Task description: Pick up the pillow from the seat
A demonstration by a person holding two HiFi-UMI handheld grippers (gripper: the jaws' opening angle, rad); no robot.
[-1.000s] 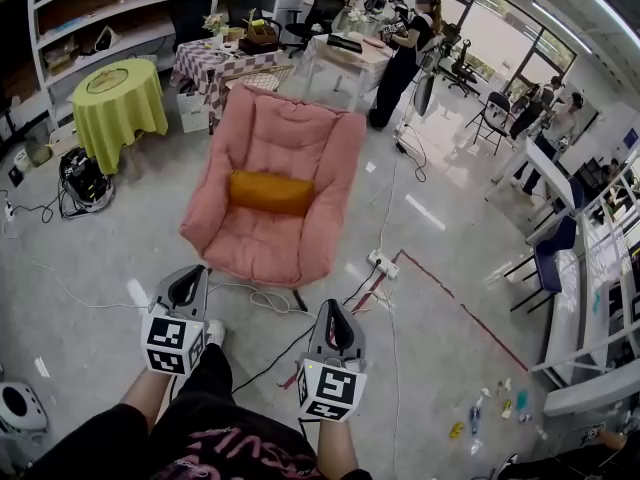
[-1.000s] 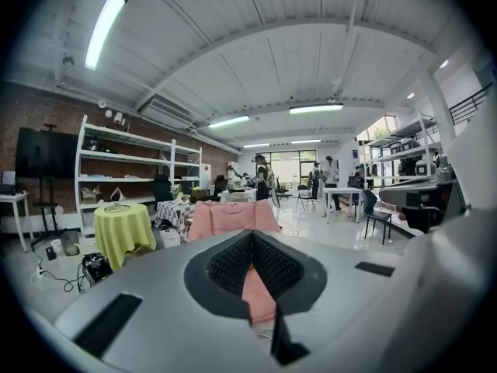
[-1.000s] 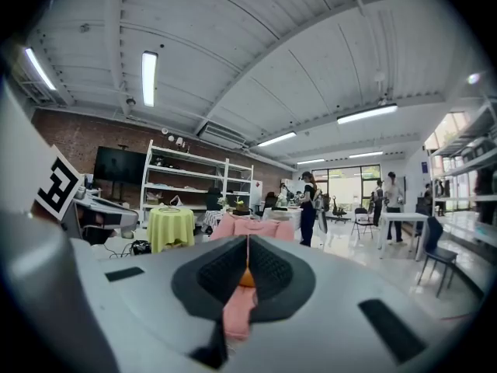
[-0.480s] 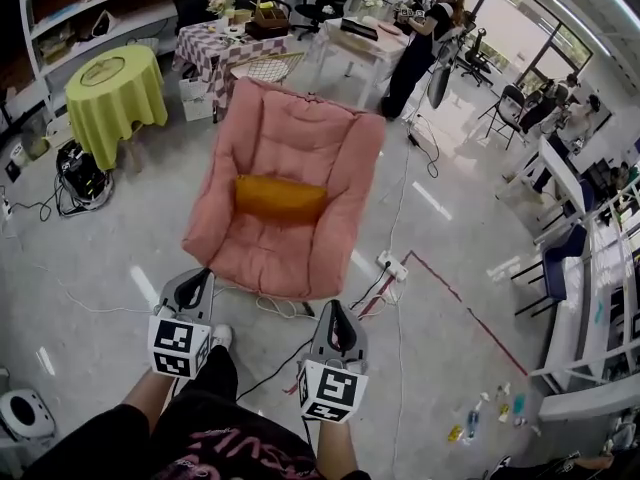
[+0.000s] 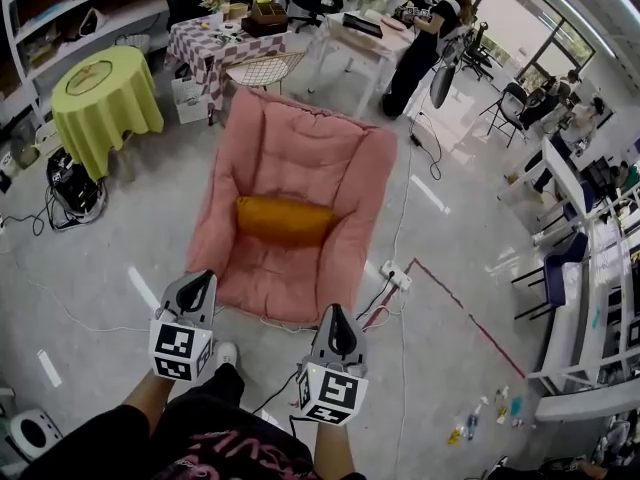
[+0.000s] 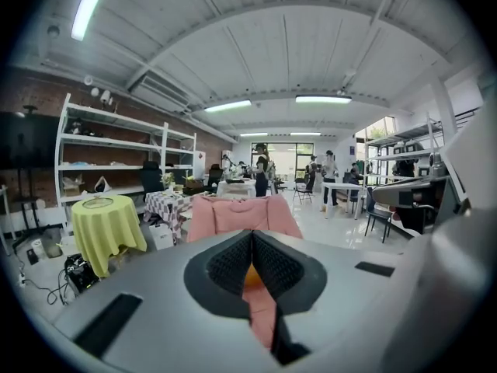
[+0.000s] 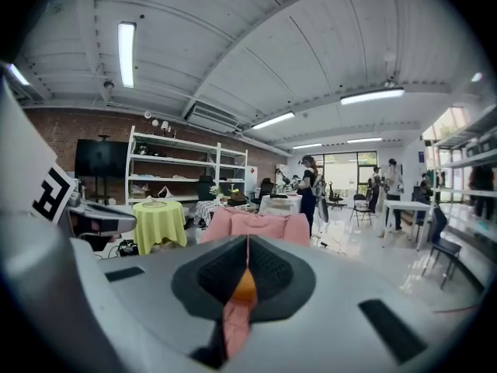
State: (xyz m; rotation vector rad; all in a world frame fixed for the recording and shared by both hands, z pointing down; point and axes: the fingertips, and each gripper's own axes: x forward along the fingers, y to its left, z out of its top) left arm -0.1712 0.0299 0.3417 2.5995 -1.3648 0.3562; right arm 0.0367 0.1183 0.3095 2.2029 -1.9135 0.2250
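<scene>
An orange pillow [image 5: 285, 219] lies across the seat of a pink cushioned armchair [image 5: 300, 158] in the head view. Short of the chair's front edge, my left gripper [image 5: 198, 281] is shut with nothing in it. Beside it, my right gripper [image 5: 334, 315] is also shut and empty. Through the left gripper's [image 6: 252, 235] closed jaws a sliver of the orange pillow [image 6: 250, 277] and the pink chair [image 6: 241, 214] show ahead. The right gripper view has the same: the gripper [image 7: 247, 241] shut, the pillow [image 7: 245, 287] and the chair [image 7: 256, 225] beyond.
Cables and a white power strip [image 5: 396, 275] lie on the floor at the chair's front right. A round table with a yellow-green cloth [image 5: 100, 93] stands at the left, a checked table [image 5: 215, 43] behind the chair. People stand at desks [image 5: 365, 38] further back.
The chair and pillow have come closer and lower in the head view as I step toward them. Both grippers stay shut, held in front of me.
</scene>
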